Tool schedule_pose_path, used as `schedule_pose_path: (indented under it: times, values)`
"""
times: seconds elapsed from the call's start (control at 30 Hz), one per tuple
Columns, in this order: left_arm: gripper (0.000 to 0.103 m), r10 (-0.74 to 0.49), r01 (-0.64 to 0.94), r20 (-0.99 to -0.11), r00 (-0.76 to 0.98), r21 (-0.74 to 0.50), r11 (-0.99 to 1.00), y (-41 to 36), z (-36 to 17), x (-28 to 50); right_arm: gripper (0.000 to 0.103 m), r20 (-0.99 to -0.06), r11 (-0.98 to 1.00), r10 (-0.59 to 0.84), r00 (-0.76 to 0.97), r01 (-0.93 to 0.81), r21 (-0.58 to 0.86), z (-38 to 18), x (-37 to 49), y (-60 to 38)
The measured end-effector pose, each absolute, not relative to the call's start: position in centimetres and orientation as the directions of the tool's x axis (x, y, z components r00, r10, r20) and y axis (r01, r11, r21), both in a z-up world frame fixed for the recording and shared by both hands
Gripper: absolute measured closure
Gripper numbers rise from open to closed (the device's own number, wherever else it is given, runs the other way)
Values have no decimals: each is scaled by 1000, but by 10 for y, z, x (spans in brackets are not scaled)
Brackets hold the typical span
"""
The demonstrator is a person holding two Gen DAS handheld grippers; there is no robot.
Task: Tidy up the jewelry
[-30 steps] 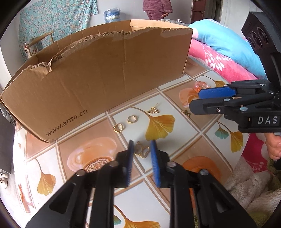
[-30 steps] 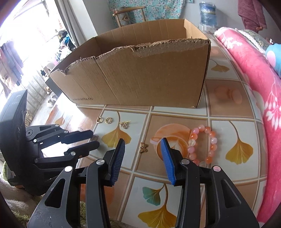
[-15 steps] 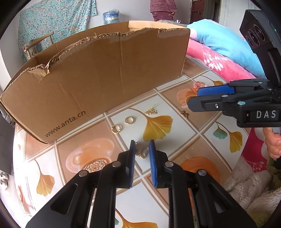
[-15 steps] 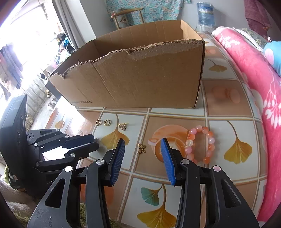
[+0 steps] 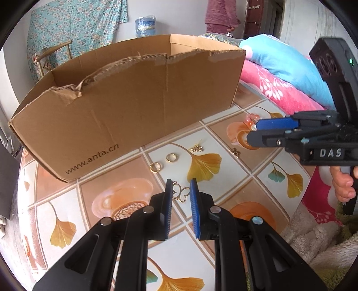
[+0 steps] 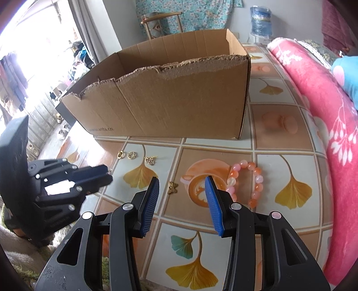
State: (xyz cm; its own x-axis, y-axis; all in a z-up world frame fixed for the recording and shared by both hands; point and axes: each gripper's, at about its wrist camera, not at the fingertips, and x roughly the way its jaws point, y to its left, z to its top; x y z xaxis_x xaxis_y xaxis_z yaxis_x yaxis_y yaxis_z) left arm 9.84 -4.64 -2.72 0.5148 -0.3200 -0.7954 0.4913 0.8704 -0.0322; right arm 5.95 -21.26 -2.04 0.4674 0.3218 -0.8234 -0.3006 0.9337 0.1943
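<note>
Between the blue pads of my left gripper [image 5: 180, 185] hangs a gold openwork earring [image 5: 181, 194]; the pads are shut on it, low over the tiled tabletop [image 5: 125, 190]. On the table lie two gold hoops [image 5: 171, 157] [image 5: 155, 166], a gold cluster charm [image 5: 197, 148] and a gold butterfly charm [image 6: 172, 187]. A pink bead bracelet [image 6: 257, 171] lies to the right. My right gripper [image 6: 182, 181] hovers open above the butterfly charm with nothing between its fingers. An open cardboard box [image 6: 167, 100] stands behind the jewelry.
A pink floral blanket [image 6: 324, 112] with a blue pillow [image 5: 290, 67] borders the table's right side. A fuzzy cloth [image 5: 313, 241] lies at the near edge. A chair [image 6: 156, 24], a water bottle [image 6: 260, 18] and a standing person [image 5: 220, 15] are beyond the box.
The left gripper has risen slightly, so the box's inside now shows; the gold earring has stayed between its pads. The right gripper has kept still.
</note>
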Motion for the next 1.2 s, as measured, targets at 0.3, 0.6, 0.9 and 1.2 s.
schedule_pose_path:
  times: [0.3,0.6,0.9,1.2]
  values:
    - [88,-321,466,-793,518,-52,883,-37,-24,97,63,-871,915,281,404,-385,117,-33,71,-186]
    - [88,-341,458,-784,518,-83,885,-31,-25,101,84,-923,916,204,326,-397,62,-42,87,-163]
    - [88,-357,453,-770,529,-100,886,-25,-24,102,97,-956,906,129,264,-423,6,-47,98,-138]
    - [88,-367,451,-754,545,-106,886,-21,-21,99,103,-955,912,156,252,-409,41,-47,105,-136]
